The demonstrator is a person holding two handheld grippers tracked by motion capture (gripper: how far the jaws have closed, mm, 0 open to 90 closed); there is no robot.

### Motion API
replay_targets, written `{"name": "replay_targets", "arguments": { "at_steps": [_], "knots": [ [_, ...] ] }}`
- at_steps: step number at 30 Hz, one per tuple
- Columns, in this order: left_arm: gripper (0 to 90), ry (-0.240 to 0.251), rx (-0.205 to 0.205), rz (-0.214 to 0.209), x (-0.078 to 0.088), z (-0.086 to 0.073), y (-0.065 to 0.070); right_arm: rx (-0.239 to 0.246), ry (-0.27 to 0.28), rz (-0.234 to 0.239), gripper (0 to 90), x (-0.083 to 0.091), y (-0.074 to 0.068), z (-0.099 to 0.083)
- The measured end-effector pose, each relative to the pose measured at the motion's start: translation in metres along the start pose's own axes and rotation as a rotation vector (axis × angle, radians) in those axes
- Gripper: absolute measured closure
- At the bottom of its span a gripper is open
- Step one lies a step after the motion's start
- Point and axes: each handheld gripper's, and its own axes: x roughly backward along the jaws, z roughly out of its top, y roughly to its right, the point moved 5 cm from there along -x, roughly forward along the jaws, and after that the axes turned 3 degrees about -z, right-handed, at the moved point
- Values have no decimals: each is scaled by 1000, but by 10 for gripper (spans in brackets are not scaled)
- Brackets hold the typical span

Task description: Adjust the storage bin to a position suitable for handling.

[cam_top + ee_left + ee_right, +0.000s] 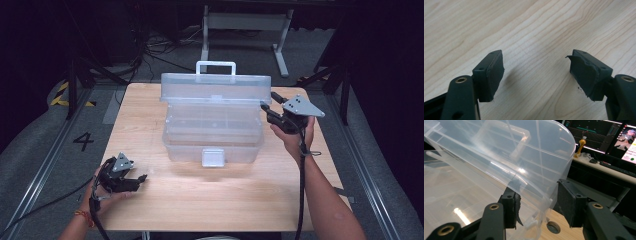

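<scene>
A clear plastic toolbox [212, 142] stands in the middle of the wooden table, its lid [215, 89] raised, with a white handle [215, 66] on top. My right gripper [266, 109] is at the lid's right end. In the right gripper view the lid's [524, 162] corner passes between the jaws of the right gripper [537, 202], with both pads against it. My left gripper [141, 178] lies low over the table at the front left. Its jaws stand open in the left gripper view, and between the fingertips of the left gripper [536, 72] there is just bare wood.
A white latch [213, 157] hangs on the box's front wall. The table [210, 200] has free wood in front of the box and on both sides. Beyond the far edge stand a white frame [245, 30] and cables on the floor.
</scene>
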Motion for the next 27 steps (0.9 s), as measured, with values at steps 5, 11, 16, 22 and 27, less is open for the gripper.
{"name": "replay_targets", "arguments": {
  "at_steps": [5,11,16,22,27],
  "knots": [
    [256,28,38,-11,-1,-3,-3,11,-1,-39,582,-4,1,2],
    [243,50,67,-24,-3,-5,-6,-6,-12,-60,647,-10,4,-3],
    [237,53,86,-24,-3,-6,-6,-1,-26,-92,699,-16,6,-2],
    [219,58,74,-28,-3,-6,-6,-38,-14,-117,729,-24,11,3],
    [206,60,66,-24,-4,-5,-5,-44,-23,-116,735,-29,15,6]
  ]
}}
